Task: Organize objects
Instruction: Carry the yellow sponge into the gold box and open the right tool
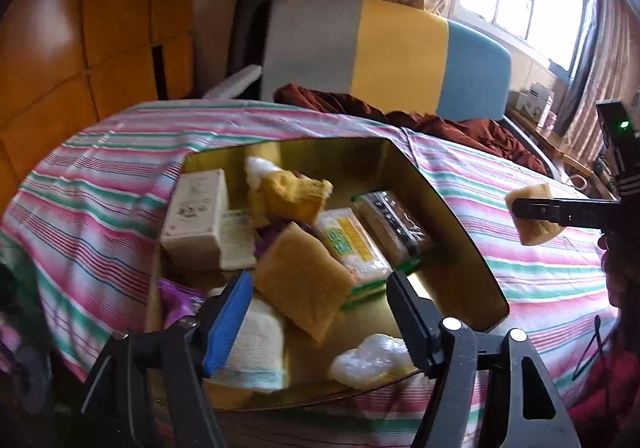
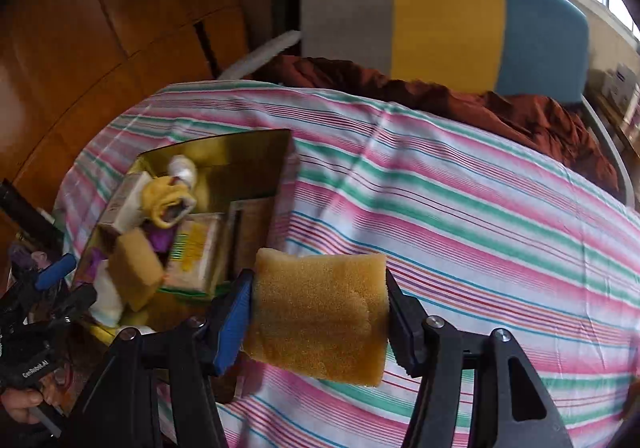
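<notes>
The right gripper [image 2: 318, 318] has its fingers [image 2: 232, 322] clamped on a yellow sponge [image 2: 320, 312], held in the air above the striped bed [image 2: 460, 208], just right of the gold box [image 2: 248, 152]. The left gripper [image 1: 320, 312] hangs over that box's near end with its fingers [image 1: 226, 322] spread apart and nothing between them. The gold box [image 1: 460, 224] lies toward the bed's left edge and holds a second sponge [image 1: 302, 280], a white carton [image 1: 196, 214], a yellow-green packet [image 1: 352, 244] and a white bag [image 1: 372, 360].
</notes>
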`<move>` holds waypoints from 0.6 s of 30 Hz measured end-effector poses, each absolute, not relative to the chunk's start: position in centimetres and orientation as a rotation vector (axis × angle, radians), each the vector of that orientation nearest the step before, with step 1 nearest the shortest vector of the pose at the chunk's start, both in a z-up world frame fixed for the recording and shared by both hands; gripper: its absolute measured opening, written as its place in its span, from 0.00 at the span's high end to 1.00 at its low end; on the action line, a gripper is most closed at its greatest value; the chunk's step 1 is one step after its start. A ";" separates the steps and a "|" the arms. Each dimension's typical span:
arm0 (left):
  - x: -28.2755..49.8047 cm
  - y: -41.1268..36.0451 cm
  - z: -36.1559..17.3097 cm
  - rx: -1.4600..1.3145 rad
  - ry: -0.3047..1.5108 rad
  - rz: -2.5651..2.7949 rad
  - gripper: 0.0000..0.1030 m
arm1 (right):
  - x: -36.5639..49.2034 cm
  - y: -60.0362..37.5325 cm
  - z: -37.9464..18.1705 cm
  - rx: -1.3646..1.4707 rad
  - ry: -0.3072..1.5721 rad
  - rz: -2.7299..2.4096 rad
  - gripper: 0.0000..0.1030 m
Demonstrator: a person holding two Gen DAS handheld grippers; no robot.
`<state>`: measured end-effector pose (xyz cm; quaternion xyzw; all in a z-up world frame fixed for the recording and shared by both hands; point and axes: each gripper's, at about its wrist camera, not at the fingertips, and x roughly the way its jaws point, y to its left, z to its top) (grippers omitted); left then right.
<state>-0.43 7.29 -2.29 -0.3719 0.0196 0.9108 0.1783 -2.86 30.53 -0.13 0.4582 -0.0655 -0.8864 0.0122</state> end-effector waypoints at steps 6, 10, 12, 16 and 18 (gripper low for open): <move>-0.2 5.6 -1.2 -1.024 0.060 2.671 0.13 | -6.6 24.0 -1.0 1.436 -0.069 -2.671 0.41; -0.2 4.4 -1.1 -1.024 0.042 2.713 0.03 | -8.5 22.1 -2.8 1.493 -0.020 -2.645 0.40; 0.0 3.9 -1.0 -1.026 0.032 2.729 0.01 | -9.1 21.7 -3.6 1.523 -0.006 -2.637 0.39; -0.1 3.2 -1.1 -1.043 0.020 2.759 0.00 | -10.0 21.5 -4.9 1.573 -0.007 -2.621 0.36; 0.0 3.0 -1.1 -1.043 0.012 2.778 0.00 | -10.1 21.6 -5.3 1.589 -0.008 -2.618 0.35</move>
